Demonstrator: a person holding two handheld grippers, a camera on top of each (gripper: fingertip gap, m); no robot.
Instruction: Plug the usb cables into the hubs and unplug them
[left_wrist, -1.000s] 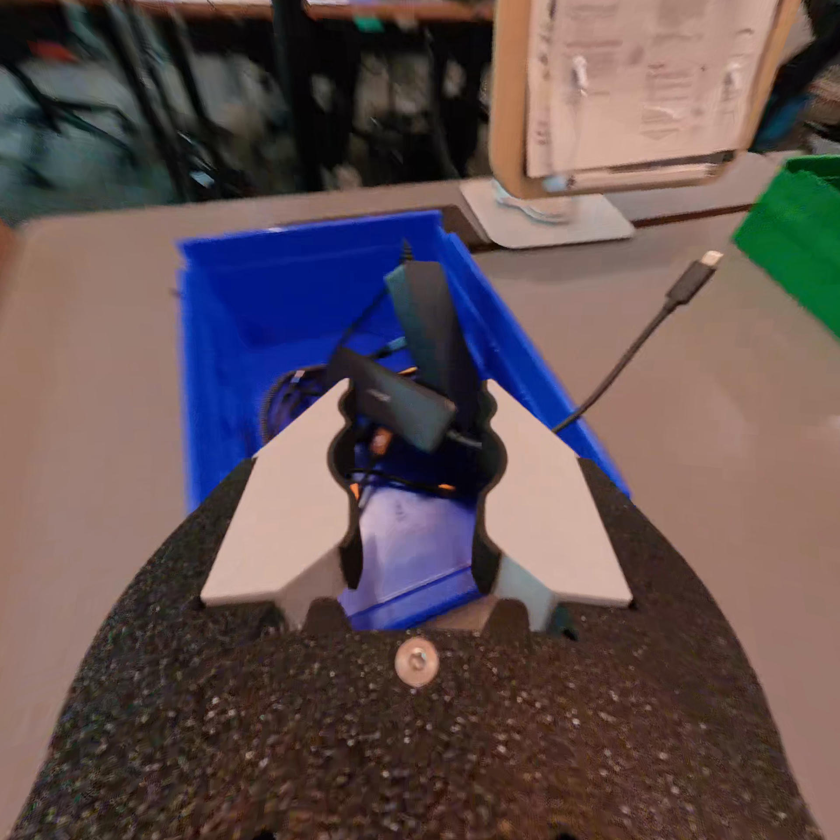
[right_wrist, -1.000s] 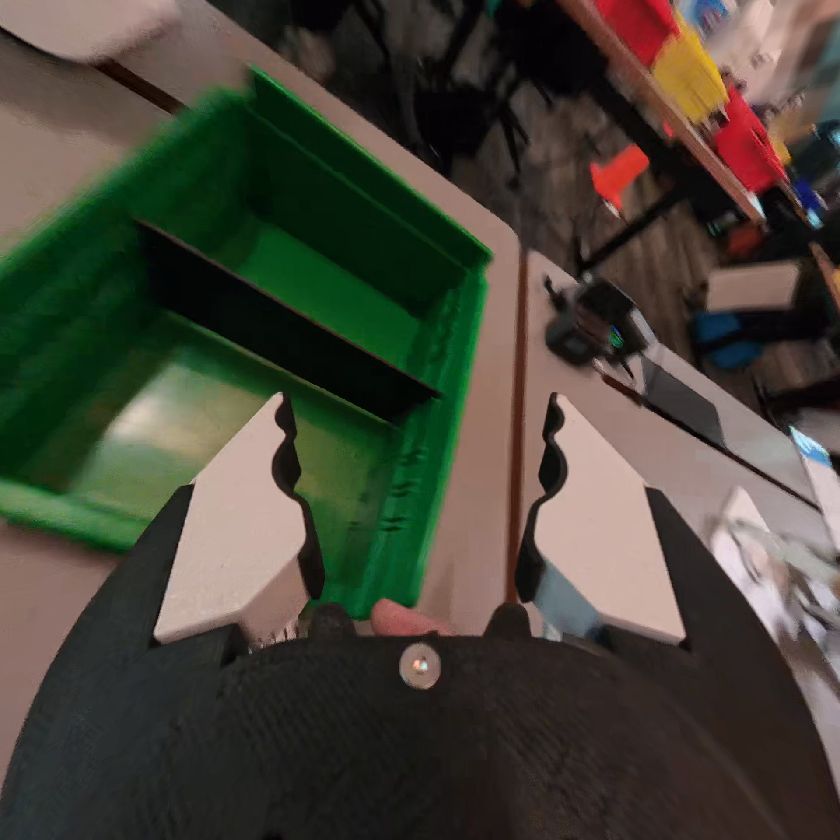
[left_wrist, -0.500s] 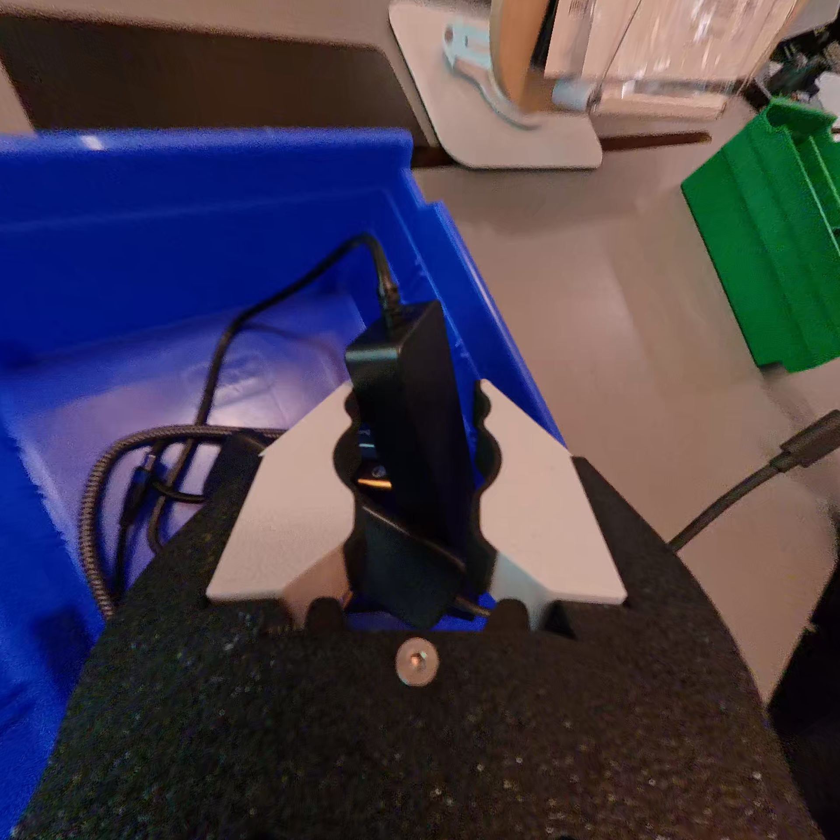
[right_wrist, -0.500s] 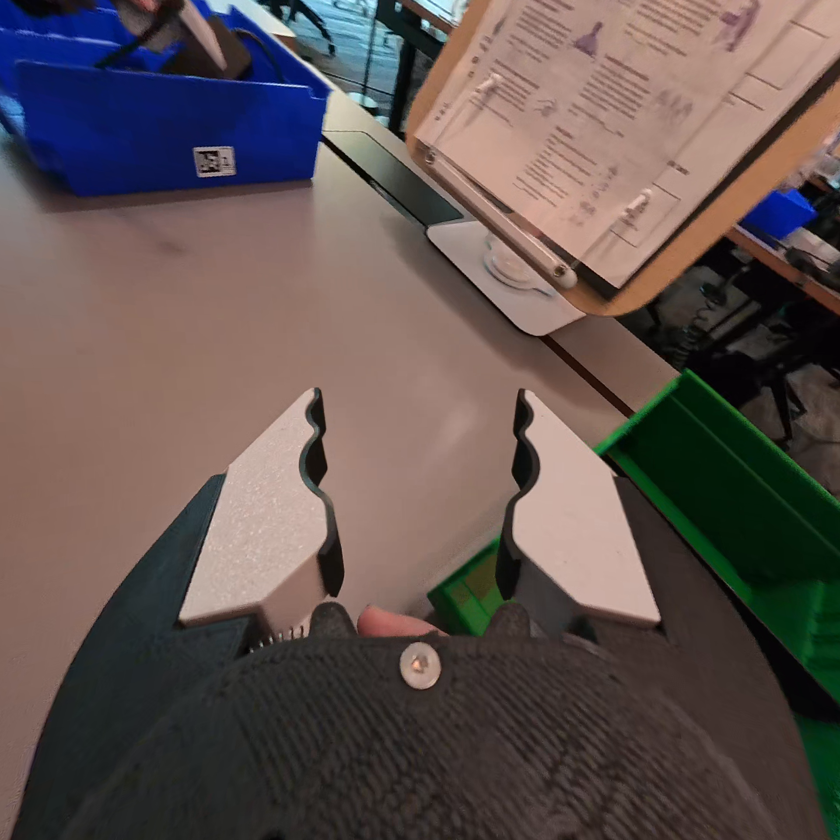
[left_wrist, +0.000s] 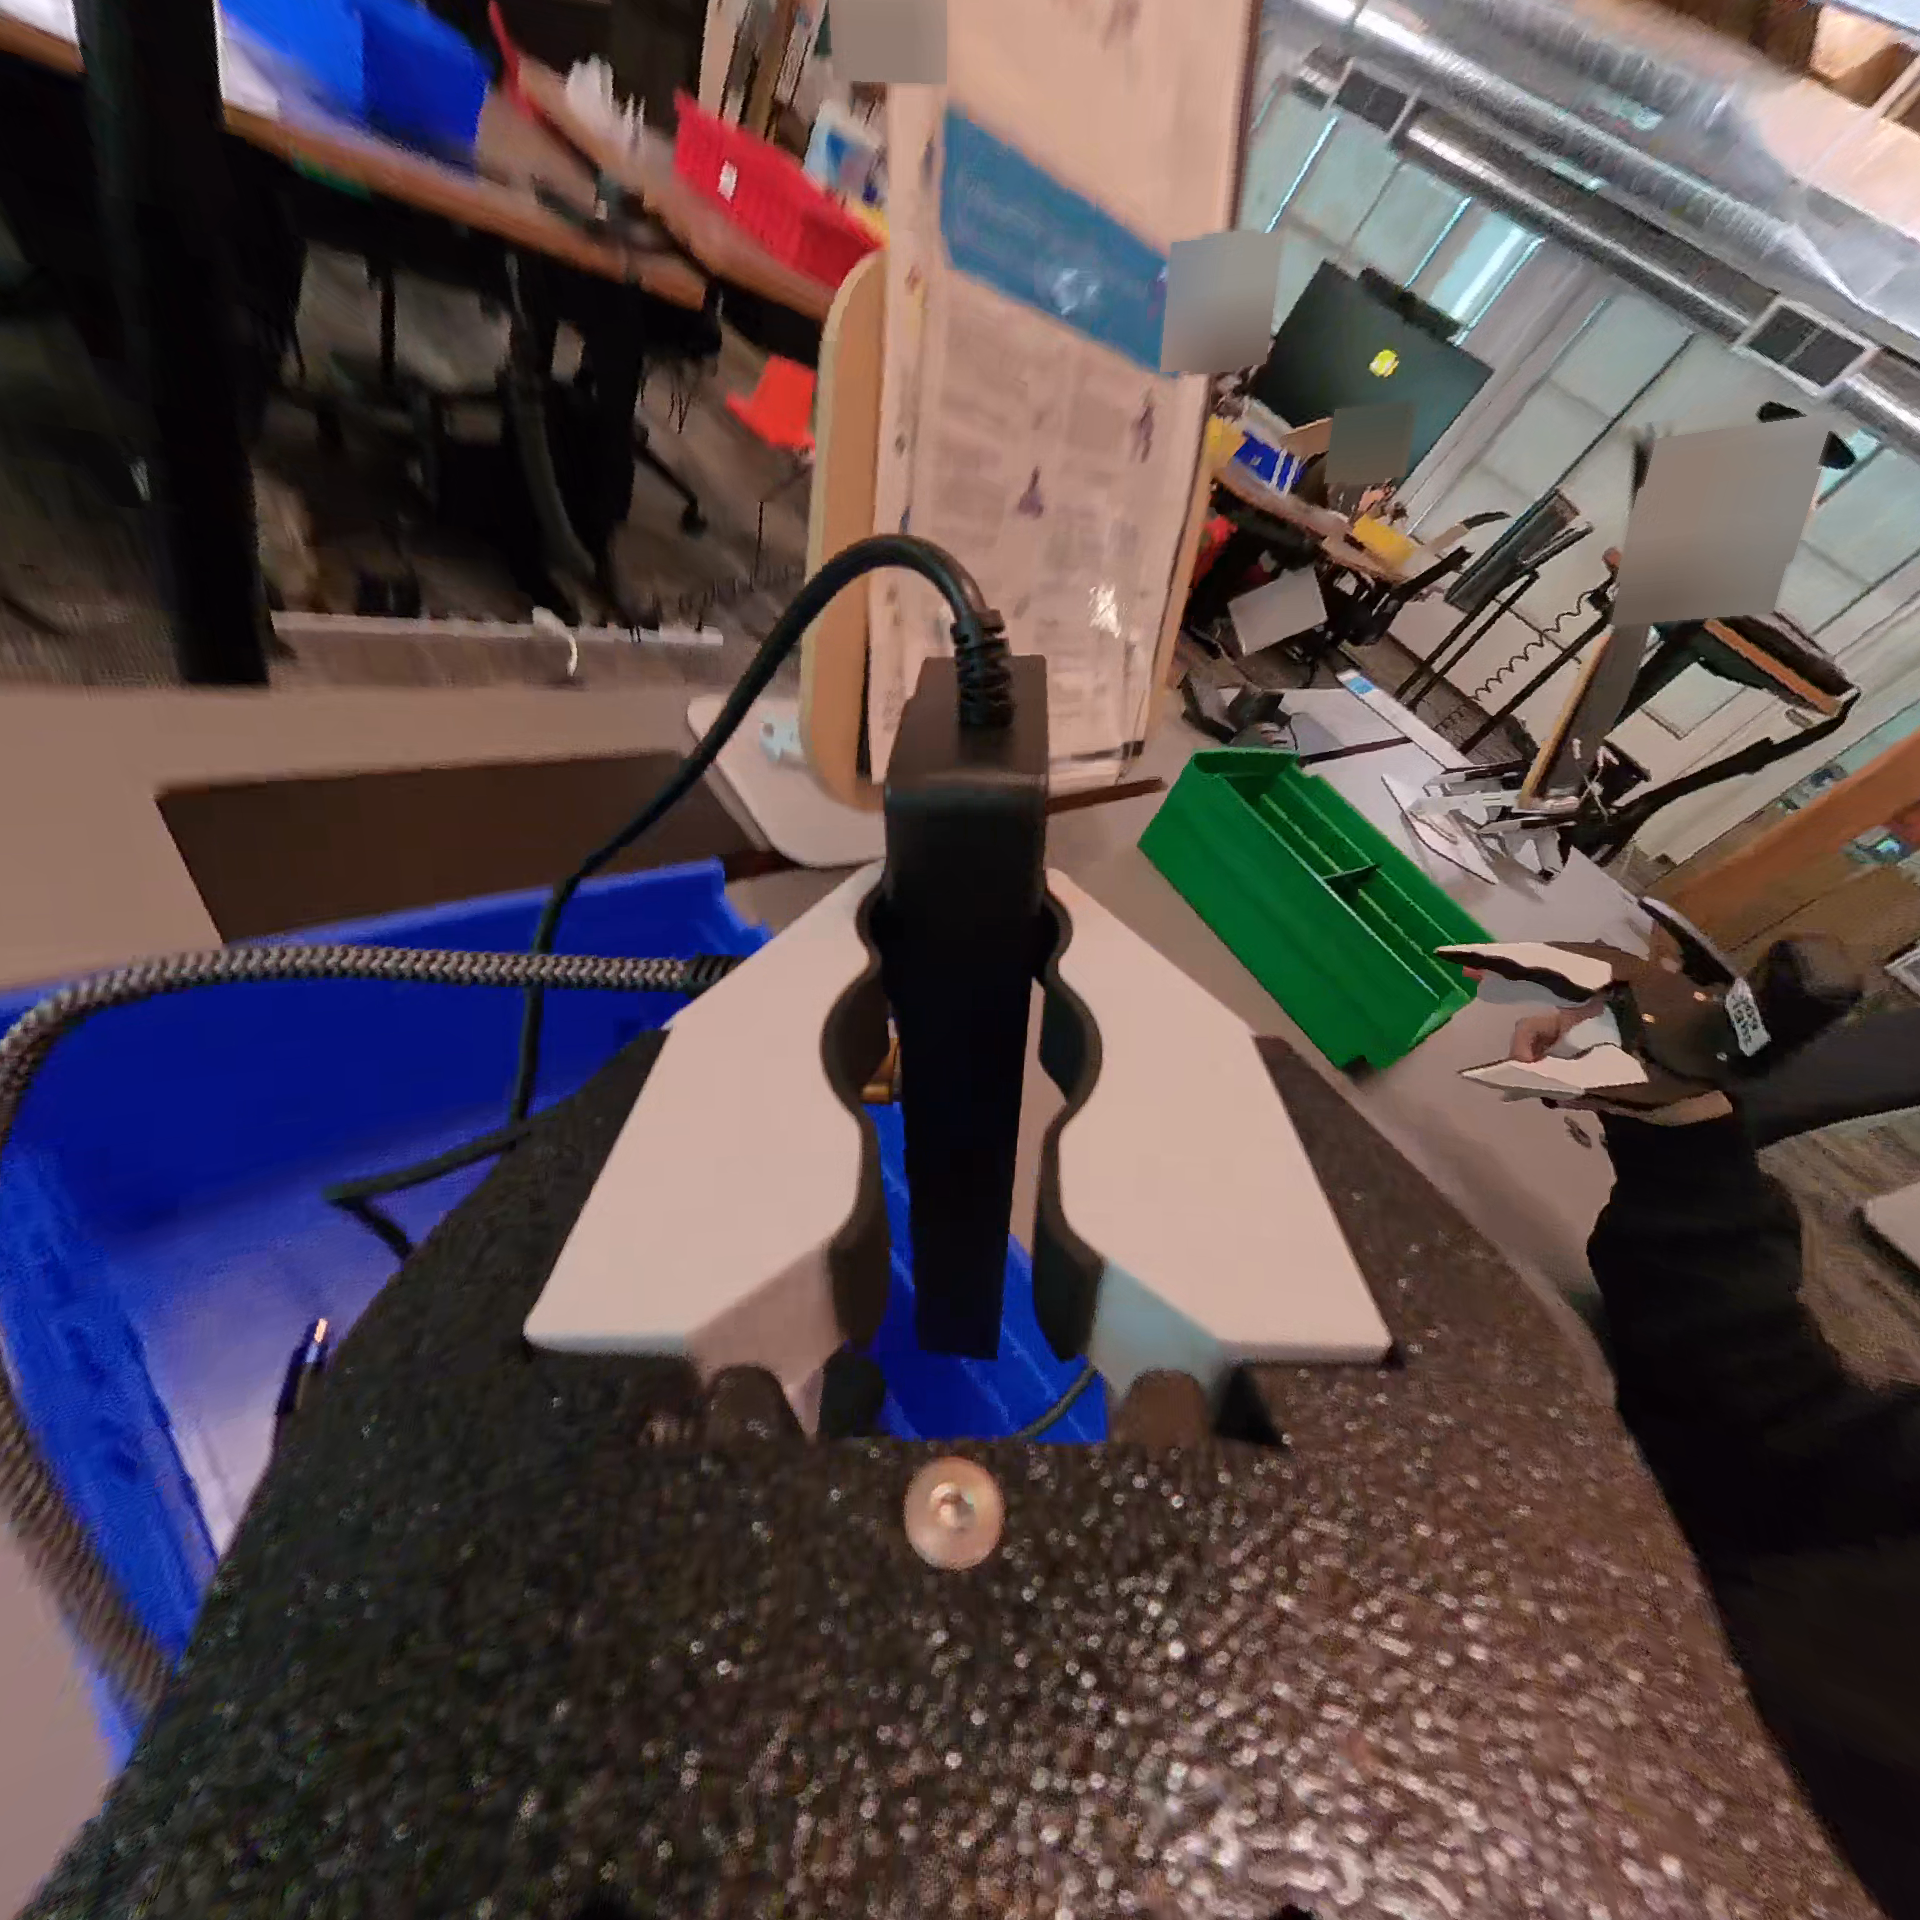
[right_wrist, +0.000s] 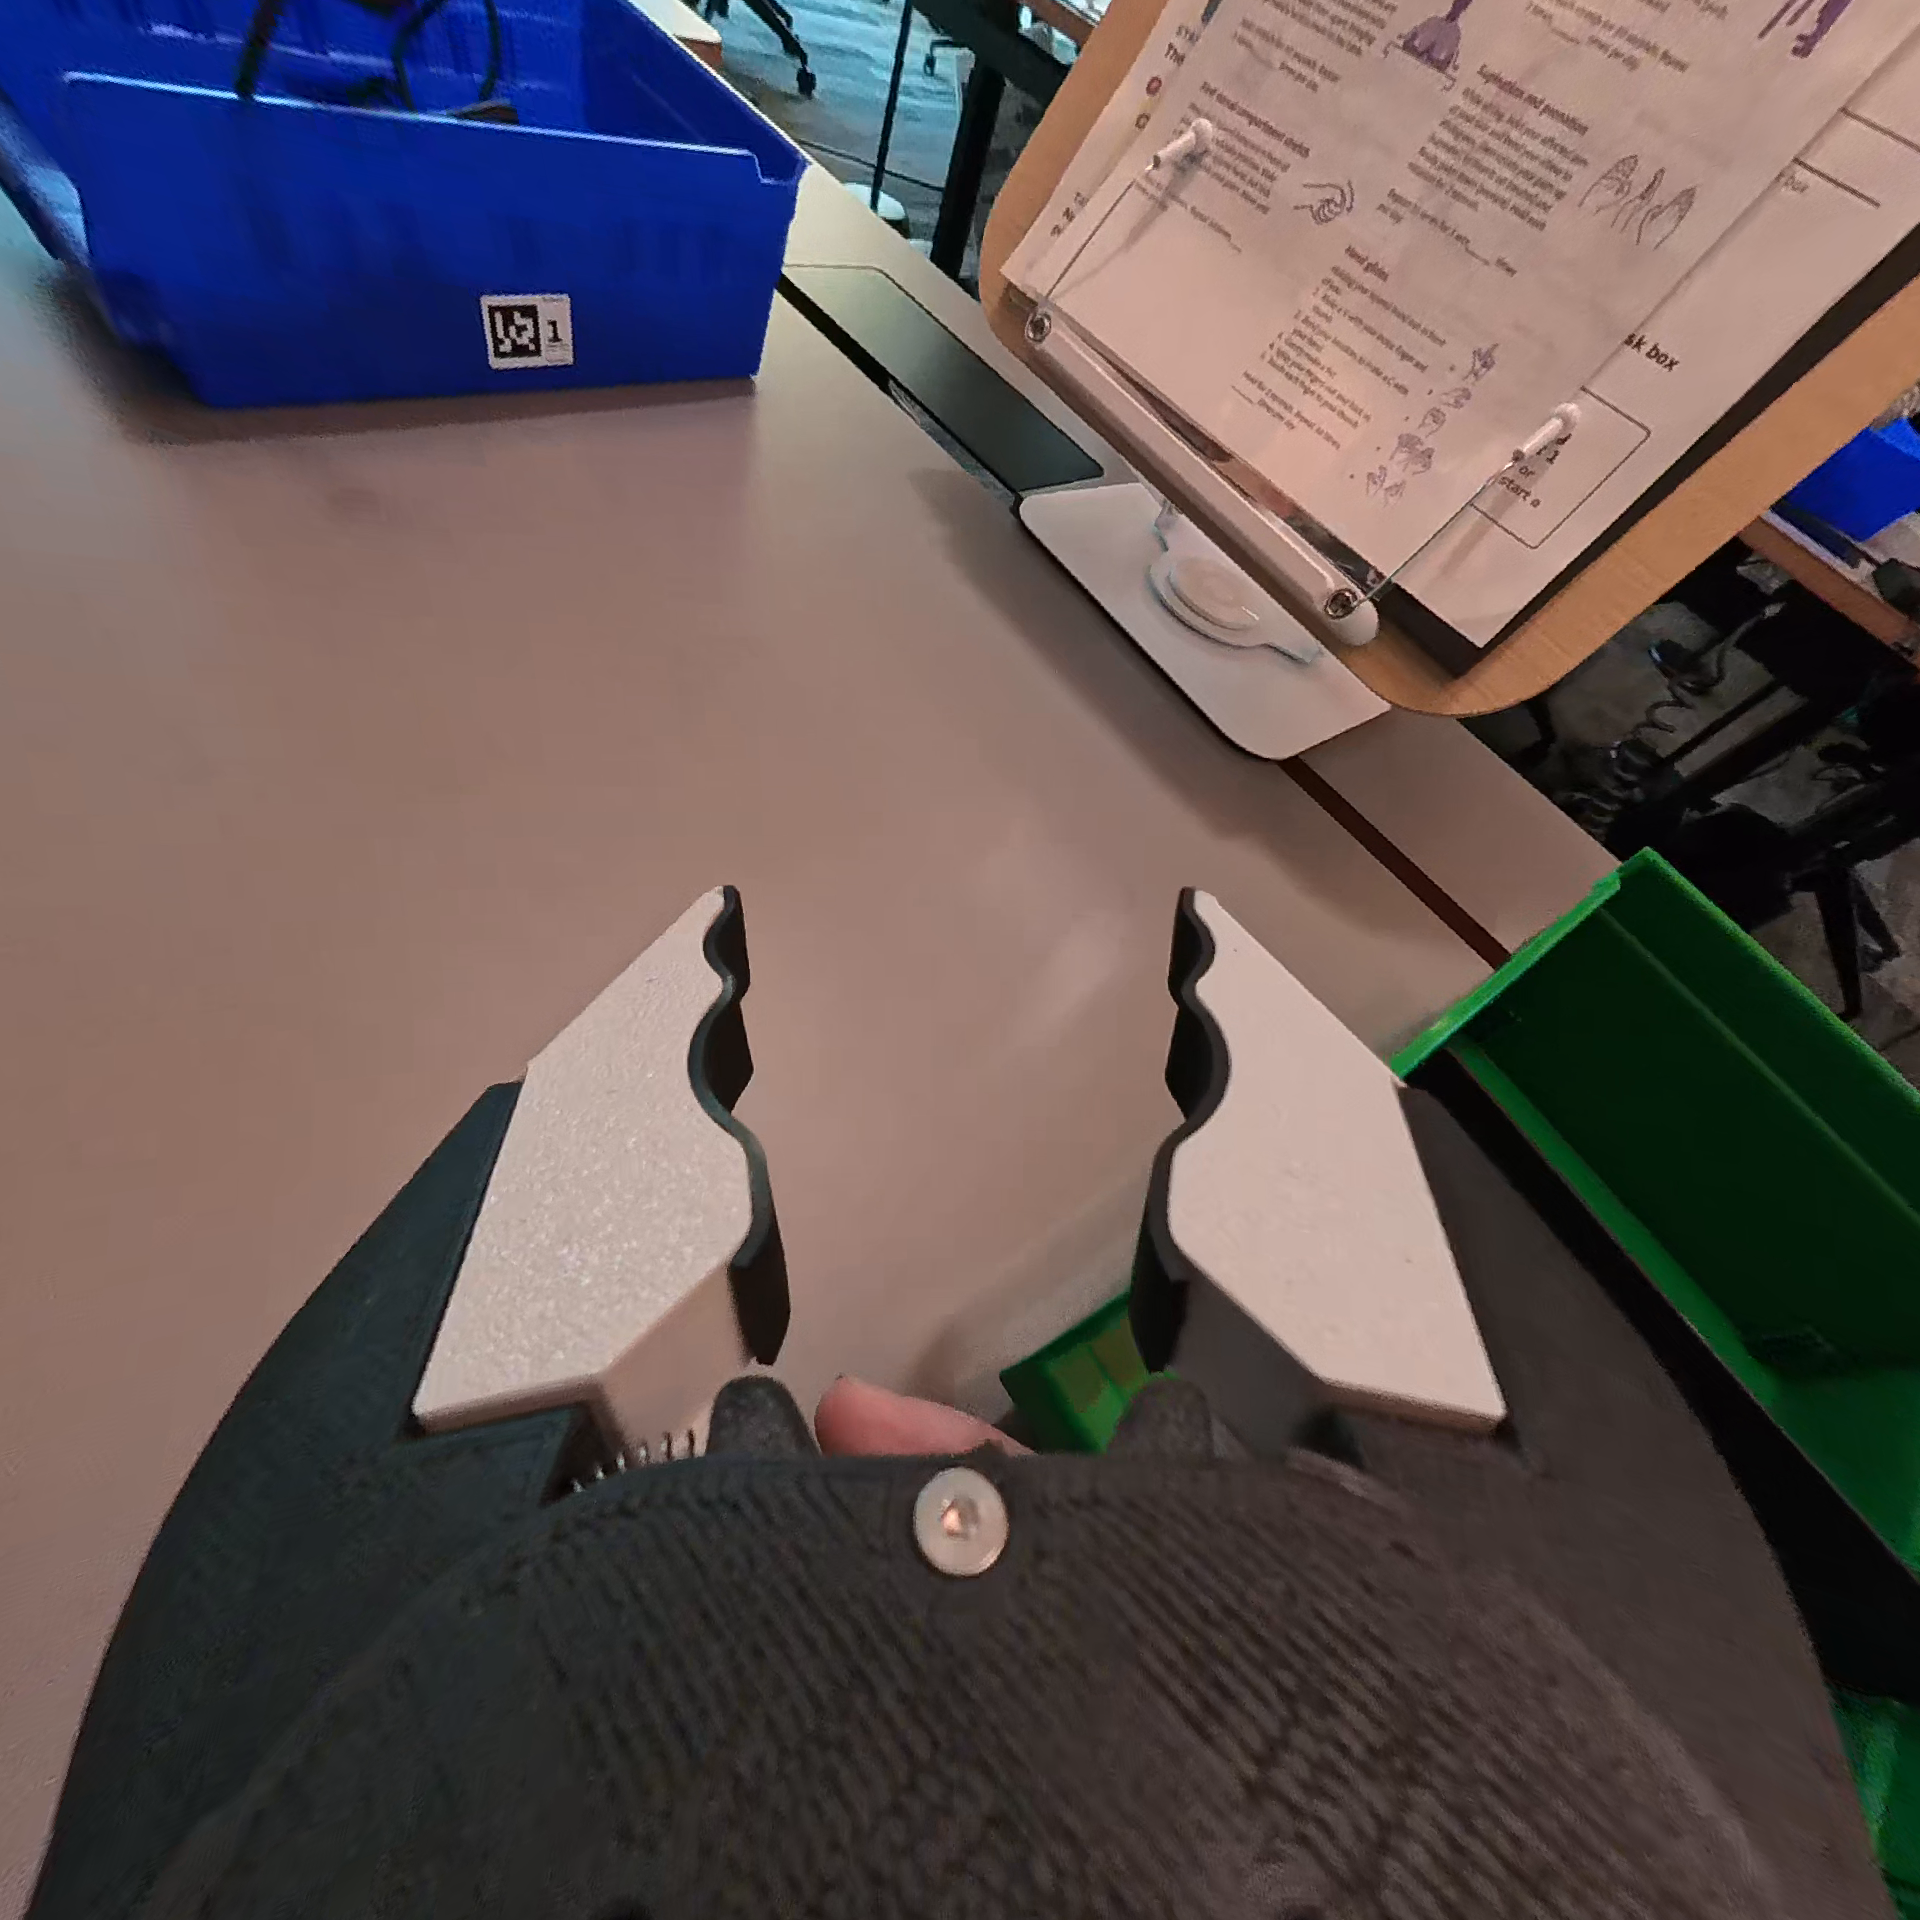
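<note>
My left gripper (left_wrist: 961, 914) is shut on a black USB hub (left_wrist: 961, 831) and holds it upright above the blue bin (left_wrist: 125, 1143). The hub's black cable (left_wrist: 665, 790) arcs from its top end down into the bin. A braided cable (left_wrist: 343, 968) runs across the bin toward the gripper. My right gripper (right_wrist: 956, 914) is open and empty over the bare table (right_wrist: 520, 727). It also shows in the left wrist view (left_wrist: 1538, 1023), to the right, by the green bin. The blue bin (right_wrist: 416, 249) lies far left in the right wrist view.
A green divided bin (left_wrist: 1309, 914) stands on the table to the right; it also shows in the right wrist view (right_wrist: 1683, 1143). A document stand with paper sheets (right_wrist: 1455, 291) stands at the table's back edge. Benches with coloured bins lie beyond.
My left gripper closed on the hub in the blue bin and lifted it, tilting the view up. My right gripper swung from over the green bin to the table and stayed open.
</note>
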